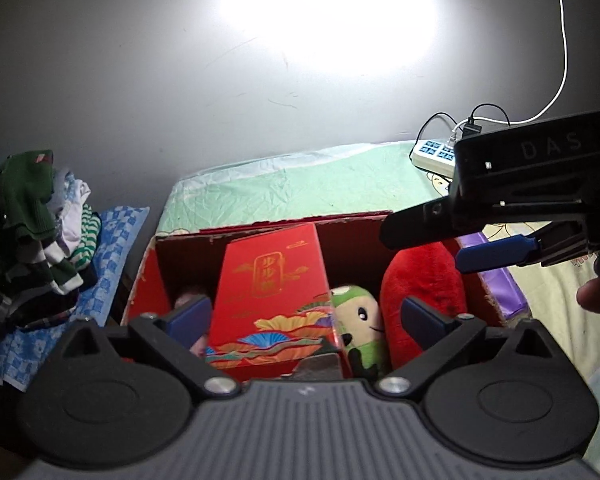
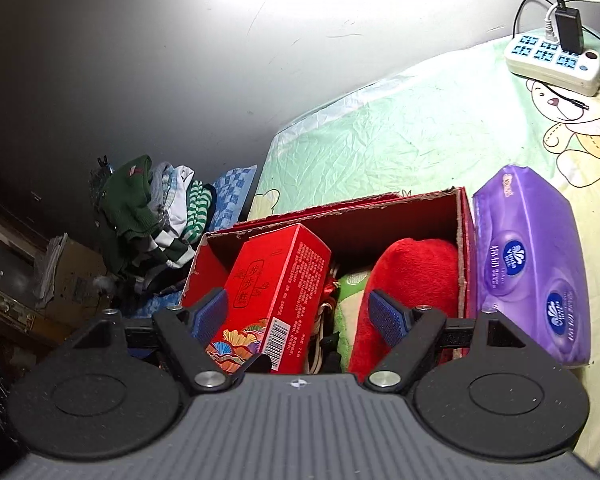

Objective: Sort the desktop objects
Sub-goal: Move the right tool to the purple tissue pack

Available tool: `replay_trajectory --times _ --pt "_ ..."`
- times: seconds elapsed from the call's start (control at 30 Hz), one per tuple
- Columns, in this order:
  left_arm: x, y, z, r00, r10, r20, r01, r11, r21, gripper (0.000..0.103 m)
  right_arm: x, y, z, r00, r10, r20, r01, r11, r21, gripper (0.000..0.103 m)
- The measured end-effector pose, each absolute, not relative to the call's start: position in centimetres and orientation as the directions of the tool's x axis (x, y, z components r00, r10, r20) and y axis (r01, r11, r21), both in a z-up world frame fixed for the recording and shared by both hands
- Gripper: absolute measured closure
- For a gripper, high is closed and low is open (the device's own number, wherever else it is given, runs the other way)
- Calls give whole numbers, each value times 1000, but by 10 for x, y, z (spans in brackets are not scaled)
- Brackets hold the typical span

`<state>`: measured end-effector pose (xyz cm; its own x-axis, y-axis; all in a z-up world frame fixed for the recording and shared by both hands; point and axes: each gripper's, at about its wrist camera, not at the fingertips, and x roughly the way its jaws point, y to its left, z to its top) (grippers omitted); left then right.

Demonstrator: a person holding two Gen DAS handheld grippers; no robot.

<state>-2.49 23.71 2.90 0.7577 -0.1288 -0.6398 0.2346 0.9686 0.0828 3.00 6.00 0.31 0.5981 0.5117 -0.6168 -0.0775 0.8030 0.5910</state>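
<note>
An open red cardboard box [image 1: 280,227] [image 2: 340,212] stands on the bed sheet. In it a red gift carton [image 1: 268,288] [image 2: 276,280] leans at the left, a green plush doll [image 1: 360,316] [image 2: 354,278] sits in the middle, and a red plush cushion [image 1: 420,276] [image 2: 412,268] fills the right. My left gripper [image 1: 306,316] hovers over the box, open wide, its pads clear of the carton. My right gripper [image 2: 298,308] [image 1: 420,250] is open too, above the box's right side, and holds nothing. A purple tissue pack [image 2: 532,256] lies against the box's right wall.
A white power strip [image 2: 552,60] [image 1: 432,156] with plugs and cables lies at the back right of the green cartoon sheet [image 2: 400,140]. A pile of clothes [image 1: 28,220] [image 2: 152,216] sits on a blue checked cloth to the left. The grey wall rises behind.
</note>
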Motion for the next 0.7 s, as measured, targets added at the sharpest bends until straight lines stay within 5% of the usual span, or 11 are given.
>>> replay_trajectory --times 0.7 --pt "-35 105 25 695 -183 -696 332 939 85 2 -14 -52 -3 649 435 -624 34 803 595 23"
